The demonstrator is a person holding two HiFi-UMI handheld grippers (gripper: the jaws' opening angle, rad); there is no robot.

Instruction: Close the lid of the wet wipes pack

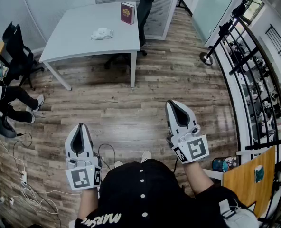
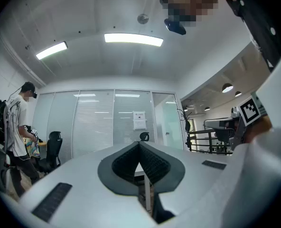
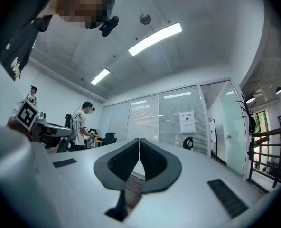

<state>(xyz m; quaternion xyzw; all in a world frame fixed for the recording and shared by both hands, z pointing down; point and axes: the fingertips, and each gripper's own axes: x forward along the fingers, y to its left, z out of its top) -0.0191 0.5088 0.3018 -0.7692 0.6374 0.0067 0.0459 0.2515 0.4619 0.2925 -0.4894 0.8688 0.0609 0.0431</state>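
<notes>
Wet wipes pack [image 1: 101, 33]: a small white thing lying on the white table [image 1: 79, 46], roughly mid-top. The lid's state is not readable at this range. Nothing touches the pack.

Same table: a dark red book [image 1: 127, 13] stands upright near the far edge. In the head view it is behind and to the right of the pack, and apart from it.

Table surroundings: the table stands on the wood floor [image 1: 131, 108]. A black office chair [image 1: 146, 4] sits behind its right end. A second black chair [image 1: 14, 46] stands off its left end, with a seated person's legs [image 1: 14, 101] just below it in the head view.

Left gripper [image 1: 82, 126]: held low in front of the person's body, pointing level toward the table and well apart from it. In the left gripper view the jaws meet at the tips with nothing between them, so it is closed and empty.

Right gripper [image 1: 171, 103]: held a little farther forward than the left one and also well apart from the table. In the right gripper view the jaws are closed tip to tip and nothing is held.

Periphery:
- A black railing [image 1: 245, 56] runs along the right side.
- Cables [image 1: 29, 189] lie on the floor at lower left.
- In the left gripper view a standing person [image 2: 17, 127] is at the left, in front of a glass wall [image 2: 98, 122] that carries a paper notice [image 2: 139, 120].
</notes>
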